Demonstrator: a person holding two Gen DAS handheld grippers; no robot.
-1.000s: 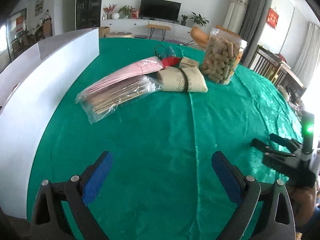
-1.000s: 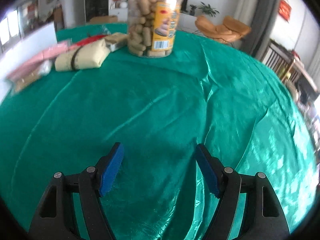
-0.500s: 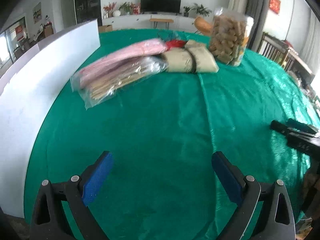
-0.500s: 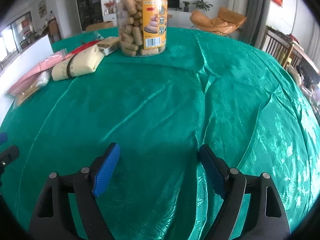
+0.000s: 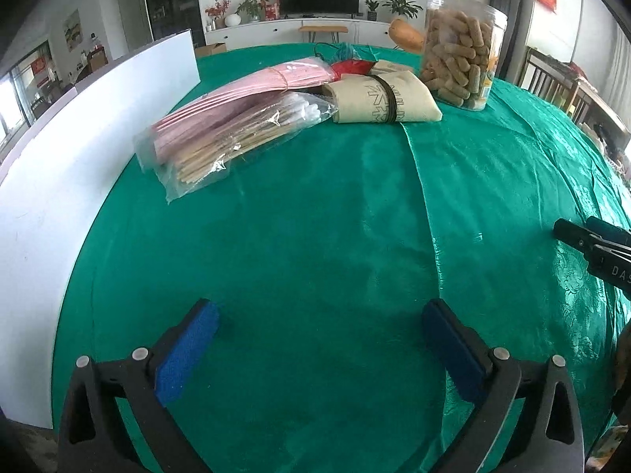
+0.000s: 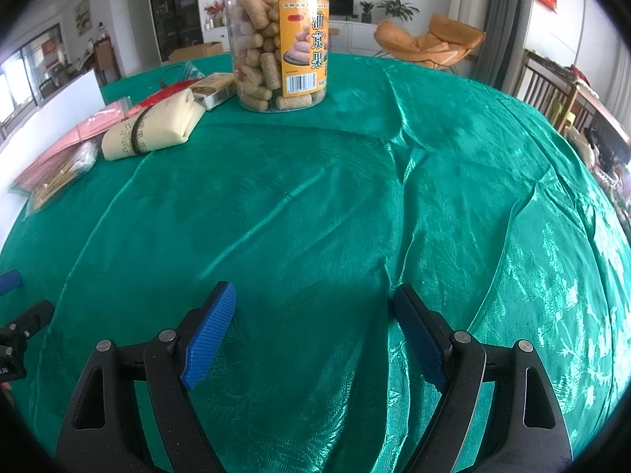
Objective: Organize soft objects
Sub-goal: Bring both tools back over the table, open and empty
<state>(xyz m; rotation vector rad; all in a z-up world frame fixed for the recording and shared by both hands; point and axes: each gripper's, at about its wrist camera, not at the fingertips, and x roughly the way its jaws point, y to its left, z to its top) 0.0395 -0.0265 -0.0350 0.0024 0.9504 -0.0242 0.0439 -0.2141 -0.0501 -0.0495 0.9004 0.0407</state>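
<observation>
Left tongs (image 5: 321, 343): wide, nothing between pads, over bare green cloth (image 5: 335, 216) on surface. Right tongs (image 6: 313, 331): jaws just been opening, now wide, empty, also over bare cloth.

Soft things bunched at 12 o'clock in left view: swab bag (image 5: 240, 138) at 11, lying against pink pack (image 5: 236, 94); tan banded roll (image 5: 384, 98) touching swab bag's far end; red item (image 5: 349, 67) behind roll. Snack jar (image 5: 459, 51) upright at 1 o'clock, just beside roll. White board (image 5: 79, 157) along 9 o'clock edge.
</observation>
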